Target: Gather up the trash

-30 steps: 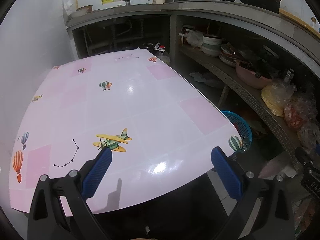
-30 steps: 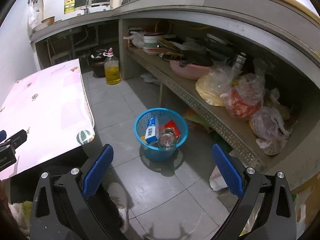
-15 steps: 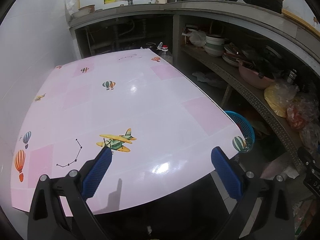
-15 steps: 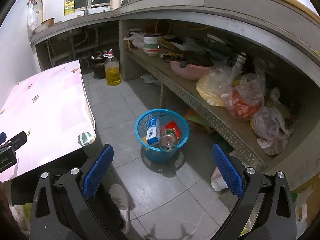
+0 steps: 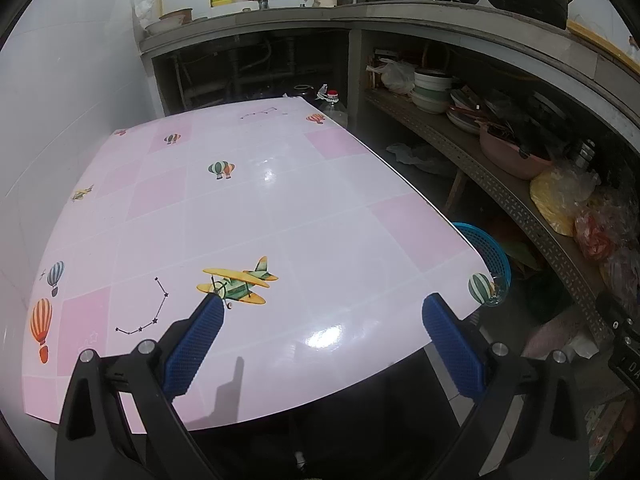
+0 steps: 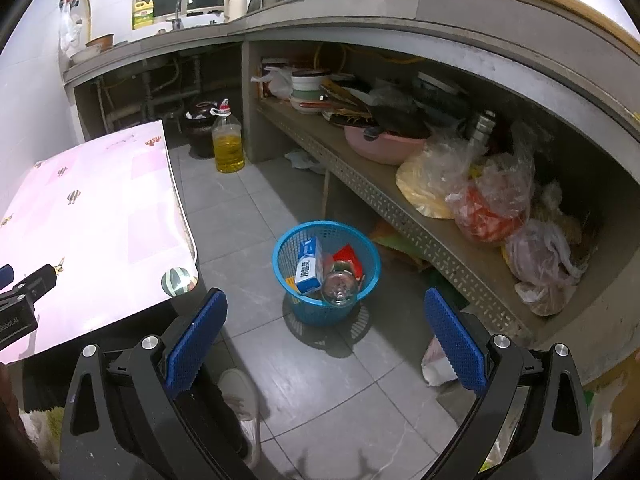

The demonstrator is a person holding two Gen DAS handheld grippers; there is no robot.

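A blue plastic basket (image 6: 362,240) stands on the tiled floor beside the table. Inside it lie a white and blue carton (image 6: 309,266), a clear bottle (image 6: 339,286) and a red wrapper (image 6: 349,258). My right gripper (image 6: 324,342) is open and empty, held above the floor just in front of the basket. My left gripper (image 5: 322,344) is open and empty over the near edge of the pink table (image 5: 256,208). The basket's rim (image 5: 490,246) shows past the table's right edge in the left wrist view. The left gripper's body (image 6: 18,306) shows at the left edge of the right wrist view.
A low metal shelf (image 6: 400,208) on the right holds bowls, a pink basin (image 6: 382,144) and plastic bags (image 6: 492,200). An oil bottle (image 6: 228,146) stands on the floor at the back. My shoe (image 6: 242,408) is on the floor near the right gripper.
The left gripper has drawn back a little from the table. The right gripper has barely moved. Both stay open and empty.
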